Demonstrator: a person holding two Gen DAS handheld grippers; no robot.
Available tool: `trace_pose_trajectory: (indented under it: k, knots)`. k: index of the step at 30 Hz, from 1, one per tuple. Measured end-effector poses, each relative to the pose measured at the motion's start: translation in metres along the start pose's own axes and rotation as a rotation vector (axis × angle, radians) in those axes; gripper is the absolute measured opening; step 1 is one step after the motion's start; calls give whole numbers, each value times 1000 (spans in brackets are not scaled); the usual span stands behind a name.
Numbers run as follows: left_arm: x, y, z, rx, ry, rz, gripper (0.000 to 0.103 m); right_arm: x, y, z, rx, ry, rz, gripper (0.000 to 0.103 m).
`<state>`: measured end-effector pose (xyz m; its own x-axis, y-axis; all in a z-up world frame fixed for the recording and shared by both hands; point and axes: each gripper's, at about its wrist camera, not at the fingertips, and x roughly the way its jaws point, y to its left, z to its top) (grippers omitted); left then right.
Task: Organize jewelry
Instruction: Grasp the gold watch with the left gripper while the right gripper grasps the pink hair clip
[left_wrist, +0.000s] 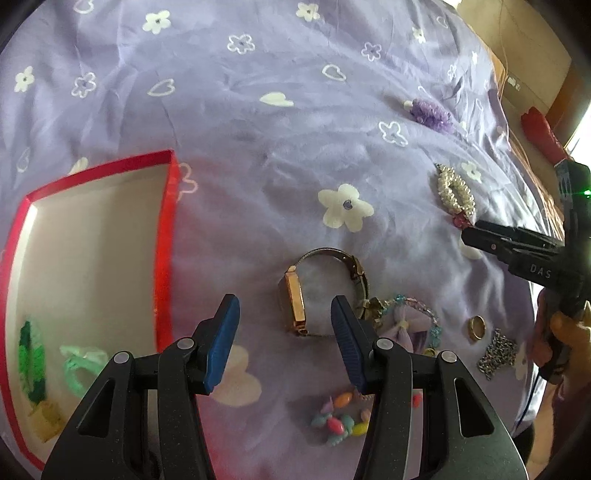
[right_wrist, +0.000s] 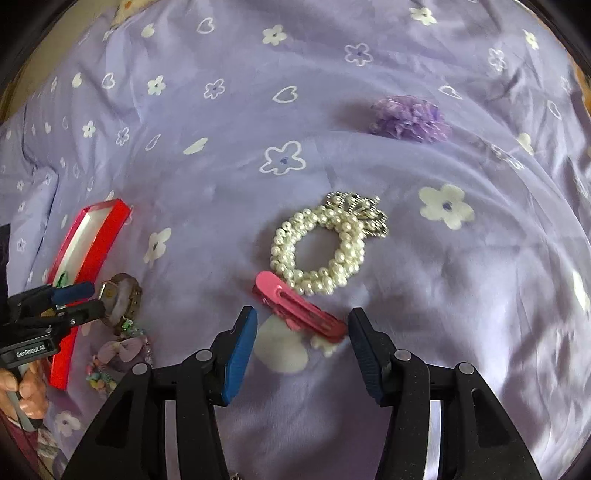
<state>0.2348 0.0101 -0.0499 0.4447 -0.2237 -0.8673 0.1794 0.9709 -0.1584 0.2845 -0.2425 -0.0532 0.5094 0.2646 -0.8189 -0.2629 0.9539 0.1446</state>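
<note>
— Jewelry is scattered all over the lilac flowered bedsheet (left_wrist: 258, 122). Where is your left gripper (left_wrist: 284, 332)?

— I hold it over the gold watch (left_wrist: 295, 306), which lies on its side just right of the red box (left_wrist: 166, 236). My jaws are parted with nothing between the blue pads (left_wrist: 221, 350) (the watch sits beyond the tips, not gripped).

— What is already in the box?

— A green hair piece (left_wrist: 33, 358) and a mint scrunchie (left_wrist: 79, 363), low in its white interior, plus something yellowish I cannot identify.

— And around the watch?

— A purple bow bracelet (left_wrist: 402, 328) touches its band. A gold ring (left_wrist: 477, 326) and a small chain (left_wrist: 496, 352) lie further right, well apart from the box. A bracelet of pastel beads (left_wrist: 341, 424) lies nearer me, partly behind my right finger.

— Your right gripper (right_wrist: 301, 328)?

— I have it over the pink hair clip (right_wrist: 299, 308). The clip lies slanted, its lower end near my right pad (right_wrist: 365, 354), but I see no pressing contact; the jaws stand apart, holding nothing. Just past the clip, touching its top end, is the pearl scrunchie (right_wrist: 317, 251) with a silver charm (right_wrist: 364, 212).

— Anything further off?

— A purple fabric flower (right_wrist: 410, 118) lies well beyond the pearls.
</note>
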Motion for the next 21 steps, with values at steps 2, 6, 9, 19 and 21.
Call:
trace_pose_trajectory:
  k: [2, 6, 9, 19, 21]
  knots:
    - [6, 0, -1, -3, 13, -10, 42, 2, 2, 1, -14, 5, -5, 51]
    - [13, -1, -3, 7, 21, -25, 19, 1, 5, -2, -16, 8, 2, 32]
    - [11, -1, -4, 7, 15, -35, 11, -1, 8, -6, -5, 5, 27, 31]
    - [-1, 8, -15, -34, -10, -58, 7, -11, 41, -25, 16, -7, 122, 31]
    - [-8, 10, -18, -40, -23, -63, 7, -12, 50, -30, 13, -7, 136, 31]
